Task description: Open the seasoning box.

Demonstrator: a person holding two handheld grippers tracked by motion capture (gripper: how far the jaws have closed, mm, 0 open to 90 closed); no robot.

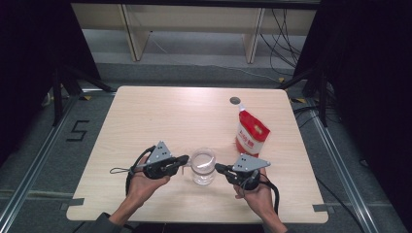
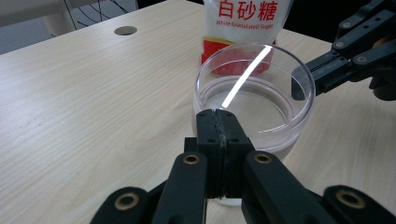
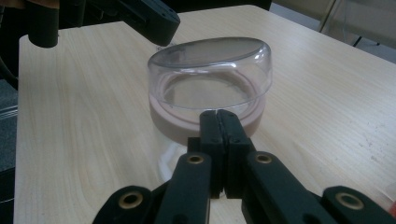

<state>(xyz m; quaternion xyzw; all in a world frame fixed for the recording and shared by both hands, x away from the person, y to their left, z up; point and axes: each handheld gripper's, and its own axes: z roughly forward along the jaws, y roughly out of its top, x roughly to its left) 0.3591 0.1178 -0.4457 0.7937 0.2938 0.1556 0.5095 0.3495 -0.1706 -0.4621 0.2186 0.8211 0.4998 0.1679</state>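
Observation:
A clear round cup [image 1: 203, 166] with a little clear liquid at its bottom stands near the table's front edge. My left gripper [image 1: 185, 158] is shut, its tips at the cup's left side with nothing between them. The right gripper [image 1: 216, 168] is shut too, its tips at the cup's right side. In the left gripper view my shut jaws [image 2: 219, 113] end at the cup's [image 2: 254, 93] near wall, and the right gripper [image 2: 301, 86] meets the far rim. In the right gripper view the shut jaws [image 3: 218, 113] sit just before the cup [image 3: 210, 79]. Whether either gripper touches the cup, I cannot tell.
A red and white bag of white granulated sugar [image 1: 251, 133] stands upright behind and right of the cup. A round cable hole [image 1: 235, 100] sits near the table's [image 1: 145, 116] far edge. Dark stands and cables flank the table on the floor.

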